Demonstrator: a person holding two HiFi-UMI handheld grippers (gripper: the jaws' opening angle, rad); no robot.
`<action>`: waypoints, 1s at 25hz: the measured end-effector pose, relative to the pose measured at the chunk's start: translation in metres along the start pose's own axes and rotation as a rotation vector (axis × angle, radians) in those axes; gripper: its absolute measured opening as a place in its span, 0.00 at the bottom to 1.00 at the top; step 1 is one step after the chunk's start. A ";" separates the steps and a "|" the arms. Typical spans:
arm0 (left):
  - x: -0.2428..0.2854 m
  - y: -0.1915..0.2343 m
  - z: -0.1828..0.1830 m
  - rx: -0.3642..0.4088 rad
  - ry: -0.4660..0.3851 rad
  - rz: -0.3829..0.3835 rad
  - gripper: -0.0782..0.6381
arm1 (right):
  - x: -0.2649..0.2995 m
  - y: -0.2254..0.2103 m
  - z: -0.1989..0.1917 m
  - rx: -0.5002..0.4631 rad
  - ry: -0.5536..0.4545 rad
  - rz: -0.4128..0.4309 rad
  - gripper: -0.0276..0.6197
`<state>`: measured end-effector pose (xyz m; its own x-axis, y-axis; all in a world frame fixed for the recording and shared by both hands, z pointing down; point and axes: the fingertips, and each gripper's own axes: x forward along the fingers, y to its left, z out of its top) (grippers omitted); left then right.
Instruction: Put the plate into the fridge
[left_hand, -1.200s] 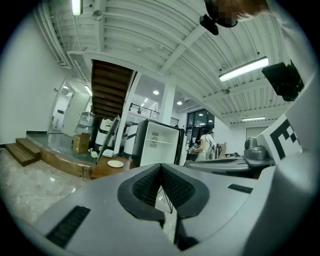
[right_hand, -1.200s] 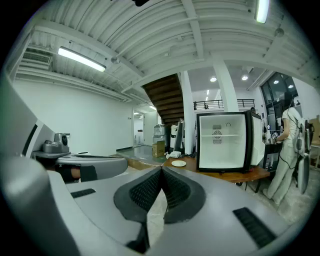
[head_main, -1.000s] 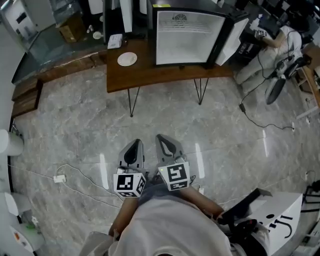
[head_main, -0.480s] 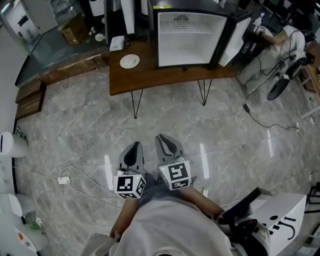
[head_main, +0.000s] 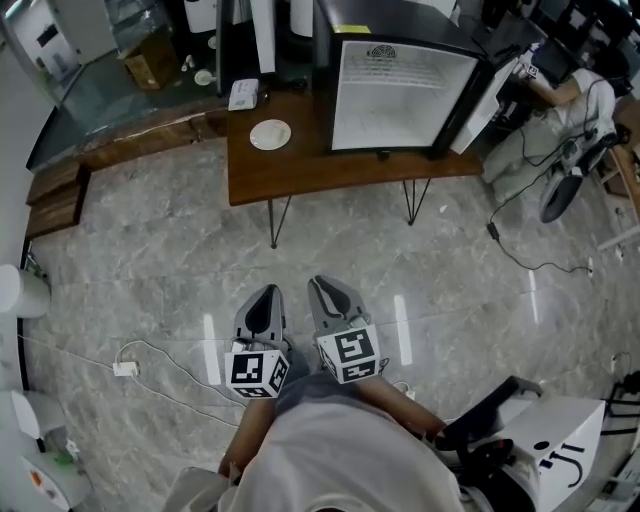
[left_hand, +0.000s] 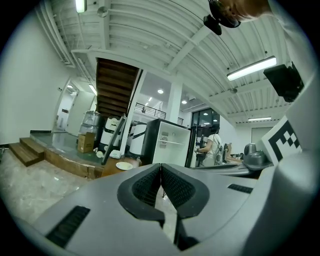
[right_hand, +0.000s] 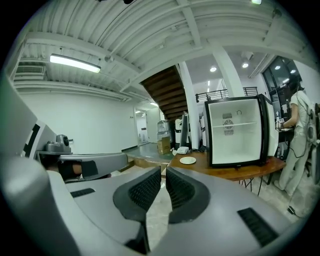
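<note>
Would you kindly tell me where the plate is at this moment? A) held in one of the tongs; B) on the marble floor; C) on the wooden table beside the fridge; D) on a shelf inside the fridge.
C: the plate lies on the wooden table, to the left of the open fridge in the head view.

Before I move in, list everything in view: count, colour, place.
plate: one, white, on the table left of the fridge
fridge: one, black, white inside, door open, on the table
table: one, brown wood, thin black legs, ahead across the floor
small box: one, white, on the table behind the plate
cardboard box: one, brown, far left on the platform
cable with adapter: one, white, on the floor left of the tools
bystander: one, light clothes, right of the fridge
left tool: one, grey, shut, empty
right tool: one, grey, shut, empty
</note>
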<state>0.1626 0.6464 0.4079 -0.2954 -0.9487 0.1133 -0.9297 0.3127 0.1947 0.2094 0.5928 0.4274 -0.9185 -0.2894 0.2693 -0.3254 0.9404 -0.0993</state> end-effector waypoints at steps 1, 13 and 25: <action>0.005 0.013 0.008 0.015 -0.006 0.000 0.14 | 0.013 0.004 0.005 -0.002 0.002 -0.002 0.07; 0.043 0.177 0.068 0.074 0.004 -0.046 0.14 | 0.170 0.067 0.054 -0.049 0.045 -0.063 0.07; 0.084 0.249 0.058 0.028 0.031 -0.102 0.14 | 0.247 0.074 0.042 -0.007 0.114 -0.101 0.07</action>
<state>-0.1066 0.6419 0.4098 -0.1926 -0.9733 0.1245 -0.9603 0.2131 0.1799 -0.0510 0.5837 0.4468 -0.8498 -0.3604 0.3847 -0.4125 0.9090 -0.0596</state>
